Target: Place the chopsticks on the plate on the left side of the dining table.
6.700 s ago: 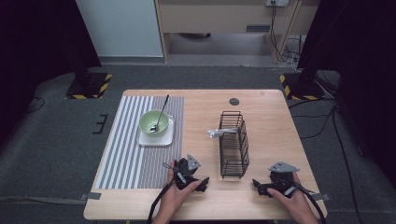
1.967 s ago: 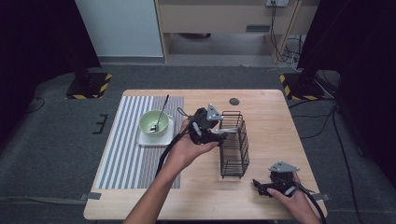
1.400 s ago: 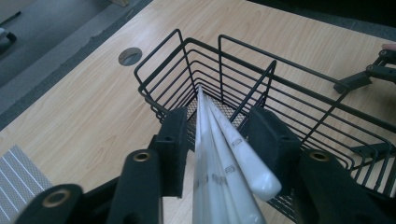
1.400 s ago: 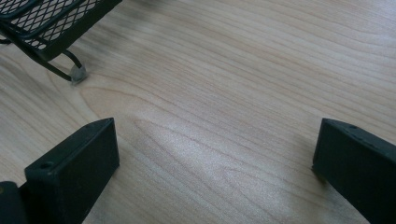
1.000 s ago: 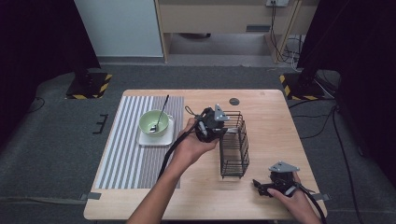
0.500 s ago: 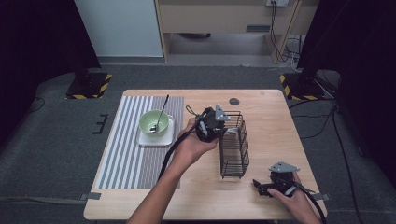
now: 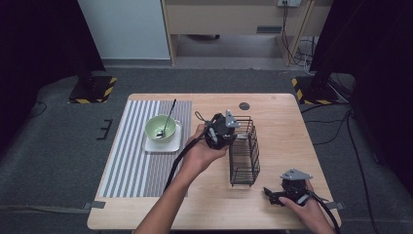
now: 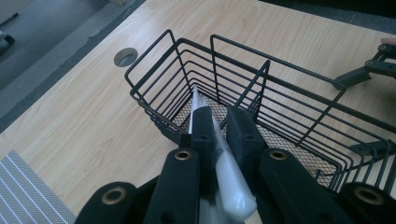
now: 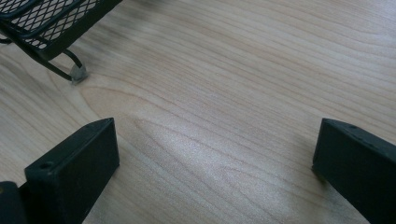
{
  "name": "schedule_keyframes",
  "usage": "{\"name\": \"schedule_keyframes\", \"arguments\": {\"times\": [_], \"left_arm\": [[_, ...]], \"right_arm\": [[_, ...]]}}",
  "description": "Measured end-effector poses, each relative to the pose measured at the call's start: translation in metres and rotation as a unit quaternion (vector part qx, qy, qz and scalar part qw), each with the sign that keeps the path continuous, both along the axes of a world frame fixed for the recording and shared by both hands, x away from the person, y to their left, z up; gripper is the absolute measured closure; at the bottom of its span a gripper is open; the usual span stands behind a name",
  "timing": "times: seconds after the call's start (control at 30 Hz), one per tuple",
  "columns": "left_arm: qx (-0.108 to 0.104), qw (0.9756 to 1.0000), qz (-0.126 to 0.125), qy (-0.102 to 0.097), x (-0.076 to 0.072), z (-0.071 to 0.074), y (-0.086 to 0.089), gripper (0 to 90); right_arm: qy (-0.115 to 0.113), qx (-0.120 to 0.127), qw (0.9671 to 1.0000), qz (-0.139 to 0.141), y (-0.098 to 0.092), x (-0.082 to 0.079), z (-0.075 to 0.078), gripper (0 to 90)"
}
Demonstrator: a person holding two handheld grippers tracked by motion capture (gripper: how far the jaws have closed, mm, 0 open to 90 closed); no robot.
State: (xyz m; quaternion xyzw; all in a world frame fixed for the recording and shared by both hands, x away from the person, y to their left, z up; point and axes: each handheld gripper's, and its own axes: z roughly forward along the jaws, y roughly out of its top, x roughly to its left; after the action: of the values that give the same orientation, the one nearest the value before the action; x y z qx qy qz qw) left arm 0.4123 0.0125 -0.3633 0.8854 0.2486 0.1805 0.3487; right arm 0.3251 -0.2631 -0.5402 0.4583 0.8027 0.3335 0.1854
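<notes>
A white utensil (image 8: 219, 161), seemingly a knife or similar piece of cutlery, is pinched between the jaws of the left hand-held gripper (image 8: 223, 123), its pale handle seen at the base of the jaws and its thin tip projecting beyond them over the near corner of a black wire basket (image 8: 289, 93). In the high view the left hand-held gripper (image 7: 220, 132) is held above the desk (image 7: 282, 122) at the far left side of the wire basket (image 7: 243, 156), which stands upright near the middle of the desk. The basket is divided by a wire partition, and its floor is made of fine mesh. Whether the utensil's tip touches the wires cannot be told.

The right hand-held gripper (image 7: 272, 194) is rested at the near right of the desk, well apart from the basket's near end, with its jaws spread wide and nothing between them; bare wood is seen between them in the right gripper view.

On a striped mat (image 7: 141, 151) at the left, a green bowl (image 7: 160, 127) with a spoon (image 7: 168, 117) in it is set on a white plate (image 7: 163, 145).
</notes>
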Motion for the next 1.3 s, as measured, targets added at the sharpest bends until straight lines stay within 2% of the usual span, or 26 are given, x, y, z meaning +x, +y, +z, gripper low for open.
{"name": "schedule_keyframes", "arguments": {"times": [0.13, 0.4, 0.63, 1.0, 1.3], "left_arm": [[0.001, 1.0000, 0.006, -0.002, 0.000, 0.001, 0.000, 82.2], [-0.017, 0.9997, 0.014, -0.009, 0.000, 0.006, 0.003, 82.5], [-0.042, 0.9990, 0.015, -0.008, -0.001, 0.014, 0.014, 82.6], [-0.075, 0.9968, 0.017, -0.021, -0.008, 0.029, 0.032, 82.6], [-0.089, 0.9953, 0.020, -0.033, -0.013, 0.040, 0.048, 82.6]], "right_arm": [[0.000, 0.000, 1.0000, 0.000, 0.000, 0.000, 0.000, 0.3], [0.000, 0.000, 1.0000, 0.000, 0.000, 0.000, 0.000, 0.3], [0.000, 0.000, 1.0000, 0.000, 0.000, 0.000, 0.000, 0.3], [0.000, 0.000, 1.0000, 0.000, 0.000, 0.000, 0.000, 0.4], [0.000, 0.000, 1.0000, -0.001, 0.000, 0.000, 0.000, 0.3]]}}
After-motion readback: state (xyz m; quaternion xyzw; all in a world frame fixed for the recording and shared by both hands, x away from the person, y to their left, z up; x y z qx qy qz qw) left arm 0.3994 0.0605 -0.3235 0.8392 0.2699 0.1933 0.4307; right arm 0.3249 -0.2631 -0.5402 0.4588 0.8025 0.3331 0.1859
